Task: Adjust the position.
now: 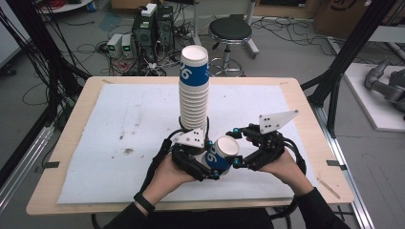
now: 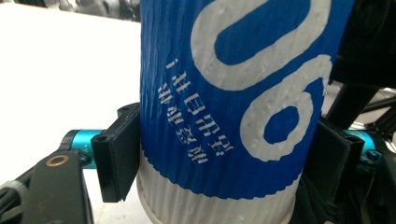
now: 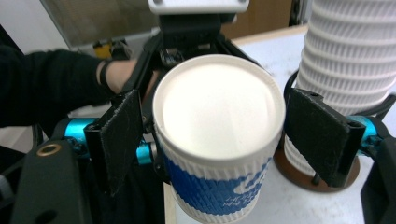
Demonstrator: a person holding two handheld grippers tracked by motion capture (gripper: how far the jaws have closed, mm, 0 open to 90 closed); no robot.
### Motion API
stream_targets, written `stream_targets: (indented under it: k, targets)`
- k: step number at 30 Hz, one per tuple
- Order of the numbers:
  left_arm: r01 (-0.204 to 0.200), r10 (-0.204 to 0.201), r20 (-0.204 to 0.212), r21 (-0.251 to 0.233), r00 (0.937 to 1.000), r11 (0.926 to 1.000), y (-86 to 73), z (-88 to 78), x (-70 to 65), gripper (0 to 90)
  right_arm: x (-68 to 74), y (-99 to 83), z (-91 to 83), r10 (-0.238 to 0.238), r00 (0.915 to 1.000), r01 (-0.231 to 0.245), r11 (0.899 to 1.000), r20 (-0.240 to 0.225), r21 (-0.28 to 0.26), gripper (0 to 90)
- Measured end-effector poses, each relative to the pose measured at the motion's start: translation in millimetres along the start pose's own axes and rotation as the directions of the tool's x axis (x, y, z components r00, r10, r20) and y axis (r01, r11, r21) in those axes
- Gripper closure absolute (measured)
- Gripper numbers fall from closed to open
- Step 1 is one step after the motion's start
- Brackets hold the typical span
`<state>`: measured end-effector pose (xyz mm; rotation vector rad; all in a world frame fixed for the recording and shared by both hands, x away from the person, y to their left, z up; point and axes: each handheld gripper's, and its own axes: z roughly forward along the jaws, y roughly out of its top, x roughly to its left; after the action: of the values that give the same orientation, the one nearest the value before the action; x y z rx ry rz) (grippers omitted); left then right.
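The left gripper (image 1: 203, 164) clenches a blue-and-white paper cup (image 1: 221, 153) by its ribbed wall, one black pad pressed on each side in the left gripper view (image 2: 233, 112); the cup is tilted, its open mouth turned toward the right gripper (image 1: 242, 151), and it hangs above the white sheet (image 1: 119, 143) near the table's (image 1: 305, 109) front edge, about midway along it; the right gripper's jaws stand released on either side of the cup's rim (image 3: 218, 112), the left pad close beside the rim and the right pad clear of it with a gap showing, so they do not grasp it; behind the cup rises a tall stack of paper cups (image 1: 194, 88) on a dark round base, at the middle of the table, its top cup blue-banded like the held one; in the right gripper view the stack (image 3: 350, 56) stands just beyond the right jaw; both hands rest low at the front edge, sleeves dark.
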<state>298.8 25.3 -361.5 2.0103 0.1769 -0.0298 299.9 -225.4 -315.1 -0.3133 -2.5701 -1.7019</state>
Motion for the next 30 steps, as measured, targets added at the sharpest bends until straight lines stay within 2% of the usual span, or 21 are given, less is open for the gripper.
stream_targets:
  k: [1,3,6,7,10,11,13,16,19,21,22,26,29,30]
  targets:
    - [-0.008,0.008,-0.001,0.009,1.0000,0.9999,0.6,0.1,-0.3,22.5,0.1,-0.2,2.3,0.001,1.0000,-0.001,1.000,0.000,0.012,20.6]
    - [-0.017,0.017,-0.009,0.013,0.9998,0.9998,1.9,-0.2,-1.7,22.5,-0.4,-0.7,3.8,-0.004,1.0000,0.004,1.000,-0.004,0.030,29.0]
    - [-0.021,0.021,-0.017,-0.002,0.9996,0.9998,2.1,-0.6,-2.6,20.2,0.0,-0.8,3.2,-0.011,0.9999,0.011,1.000,-0.007,0.020,29.4]
    - [-0.018,0.018,-0.017,-0.013,0.9997,0.9997,2.0,-0.7,-2.8,19.5,-0.4,-0.7,2.3,-0.013,0.9998,0.014,1.000,-0.012,0.015,29.4]
    - [0.014,-0.014,0.002,-0.089,0.9999,0.9959,-0.7,-2.3,-1.4,16.6,-2.1,-0.8,-1.0,-0.014,0.9997,0.014,1.000,-0.019,-0.013,29.6]
    - [0.022,-0.022,0.006,-0.117,0.9997,0.9929,-1.7,-3.5,-1.0,15.7,-1.7,-0.8,-2.6,-0.007,0.9998,0.007,1.000,-0.019,-0.028,29.6]
    - [0.031,-0.028,0.018,-0.188,0.9994,0.9817,-4.2,-5.8,-0.3,14.3,-2.3,-0.7,-5.3,-0.003,0.9998,0.001,0.997,-0.022,-0.072,29.7]
    - [0.049,-0.042,0.034,-0.264,0.9985,0.9634,-6.0,-8.6,0.2,11.2,-2.0,-0.4,-8.0,0.006,0.9996,-0.009,0.992,-0.026,-0.129,29.8]
    - [0.069,-0.054,0.054,-0.319,0.9971,0.9454,-7.9,-10.7,1.3,9.5,-1.9,-1.2,-9.4,0.019,0.9994,-0.024,0.980,-0.031,-0.197,29.9]
    - [0.076,-0.060,0.056,-0.339,0.9966,0.9377,-9.1,-11.6,1.5,9.3,-1.6,-1.8,-9.5,0.026,0.9990,-0.033,0.974,-0.036,-0.222,29.9]
    - [0.073,-0.058,0.054,-0.345,0.9969,0.9359,-9.3,-11.7,1.6,9.2,-1.5,-2.1,-9.3,0.026,0.9991,-0.033,0.972,-0.034,-0.233,29.9]
    - [0.084,-0.068,0.059,-0.339,0.9959,0.9370,-10.4,-10.1,2.9,9.2,-0.4,-2.4,-9.5,0.038,0.9984,-0.048,0.960,-0.043,-0.274,30.0]
    - [0.076,-0.057,0.065,-0.339,0.9963,0.9378,-10.2,-10.9,2.8,10.4,0.0,-2.6,-8.4,0.030,0.9987,-0.040,0.964,-0.041,-0.261,30.0]
    - [0.074,-0.053,0.073,-0.336,0.9960,0.9389,-10.4,-12.1,3.0,15.2,-0.3,-2.9,-8.3,0.034,0.9985,-0.044,0.965,-0.044,-0.260,29.9]
